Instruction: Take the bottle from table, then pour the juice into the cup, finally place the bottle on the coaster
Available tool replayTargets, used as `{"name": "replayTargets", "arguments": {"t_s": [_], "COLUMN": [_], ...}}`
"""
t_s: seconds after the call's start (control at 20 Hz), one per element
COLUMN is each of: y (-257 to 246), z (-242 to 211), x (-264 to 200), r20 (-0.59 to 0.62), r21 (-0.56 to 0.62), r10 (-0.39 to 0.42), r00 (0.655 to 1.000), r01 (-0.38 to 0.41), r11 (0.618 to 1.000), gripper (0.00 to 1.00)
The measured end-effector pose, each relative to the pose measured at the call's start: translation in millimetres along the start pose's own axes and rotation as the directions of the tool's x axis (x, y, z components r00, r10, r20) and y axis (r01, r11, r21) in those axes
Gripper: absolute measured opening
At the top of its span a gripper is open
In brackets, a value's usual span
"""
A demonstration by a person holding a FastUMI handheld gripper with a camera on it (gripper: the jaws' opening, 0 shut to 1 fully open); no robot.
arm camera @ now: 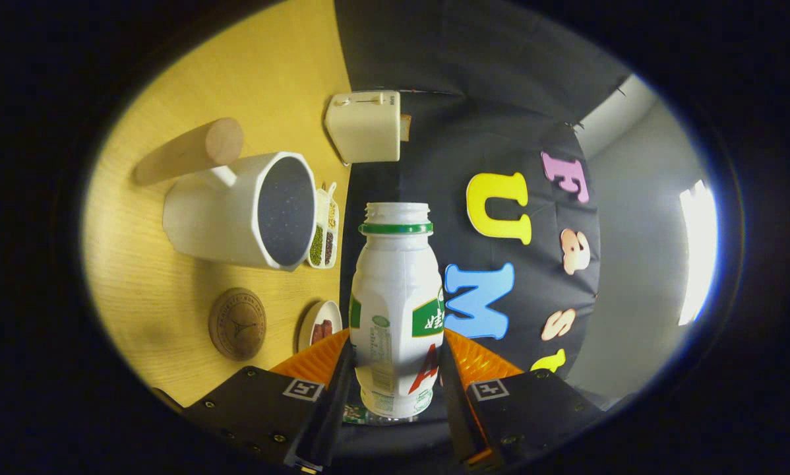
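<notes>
Your claw (395, 369) is clamped on the lower body of the bottle (396, 310) — both fingers press its sides, mouth uncapped and pointing ahead. You've rolled the claw sideways, so the bench (171, 290) stands at nine o'clock. The cup (250, 211) lies at ten o'clock of the bottle — the coaster (237, 323) beneath it, for later.
</notes>
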State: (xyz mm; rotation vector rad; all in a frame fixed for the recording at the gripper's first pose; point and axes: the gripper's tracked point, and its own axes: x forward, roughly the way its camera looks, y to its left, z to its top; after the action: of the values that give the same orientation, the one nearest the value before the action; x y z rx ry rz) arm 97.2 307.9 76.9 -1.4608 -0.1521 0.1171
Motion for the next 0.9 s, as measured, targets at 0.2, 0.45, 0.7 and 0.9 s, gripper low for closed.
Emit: {"name": "replayTargets", "arguments": {"t_s": [0.2, 0.45, 0.7, 0.9], "y": [5, 26, 42, 58], "z": [-9, -17, -31, -15], "x": [6, 12, 21, 27], "r20": [-0.003, 0.021, 0.087, 0.202], "r21": [0.262, 0.588, 0.828, 0.918], "r10": [0.006, 0.067, 0.138, 0.172], "r00": [1.0, 0.998, 0.987, 0.964], "r01": [-0.005, -0.066, -0.148, -0.248], "r11": [0.965, 0.806, 0.541, 0.31], "gripper": [0.66, 0.66, 0.66, 0.66]}}
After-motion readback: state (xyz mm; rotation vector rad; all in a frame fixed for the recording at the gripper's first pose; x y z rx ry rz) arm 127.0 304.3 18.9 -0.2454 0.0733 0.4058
